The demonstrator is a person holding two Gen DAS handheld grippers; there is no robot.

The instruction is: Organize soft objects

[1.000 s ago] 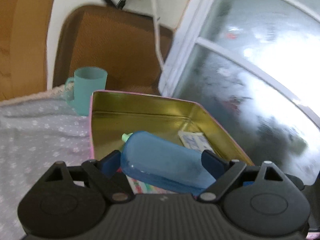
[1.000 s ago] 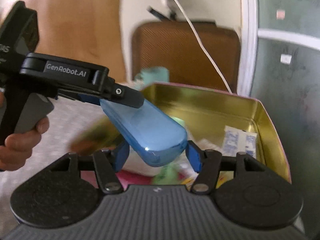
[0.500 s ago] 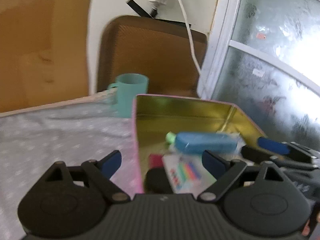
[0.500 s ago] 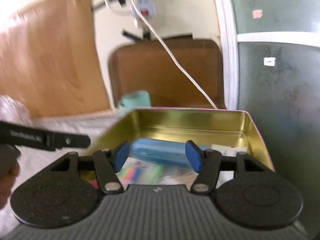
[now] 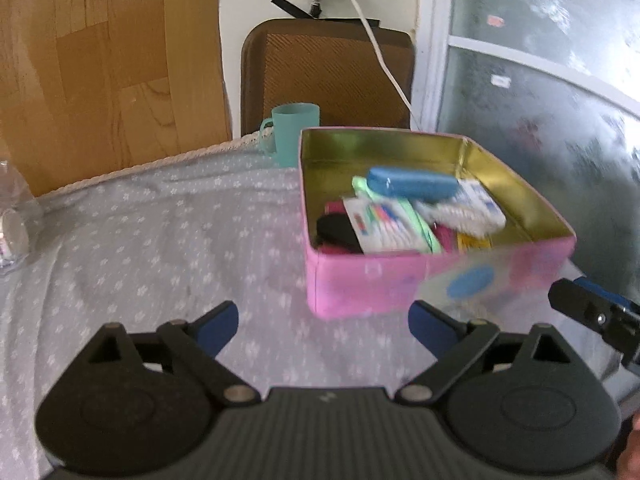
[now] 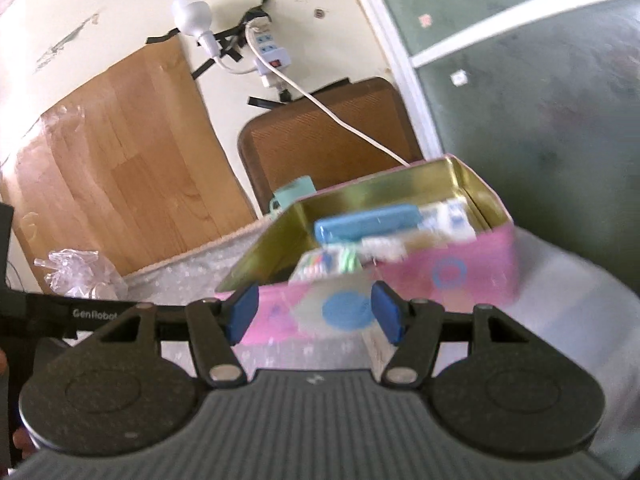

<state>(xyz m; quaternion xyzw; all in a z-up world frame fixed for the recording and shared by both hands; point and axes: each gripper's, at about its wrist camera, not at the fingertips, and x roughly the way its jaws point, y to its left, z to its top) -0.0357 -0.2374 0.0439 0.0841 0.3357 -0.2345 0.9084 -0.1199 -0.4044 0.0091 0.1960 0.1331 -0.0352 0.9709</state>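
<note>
A pink tin box [image 5: 400, 284] with a gold inside stands on the grey dotted cloth [image 5: 160, 240]. In it a blue soft case [image 5: 412, 186] lies on top of a white packet [image 5: 384, 228], a green item and a dark one. The box also shows in the right wrist view [image 6: 460, 272], with the blue case [image 6: 364, 226] inside. My left gripper [image 5: 323, 326] is open and empty, in front of the box. My right gripper [image 6: 315, 318] is open and empty, just before the box's front wall.
A teal cup [image 5: 294, 132] stands behind the box by a brown chair back [image 5: 328, 72]. A crumpled clear plastic bag [image 6: 80, 276] lies at the table's left. A white cable [image 5: 384, 60] hangs from a wall socket strip. A frosted window [image 5: 560, 120] is to the right.
The left gripper let go of the blue case, which now lies in the box. Both grippers have pulled back from the box, so its pink front wall shows.
</note>
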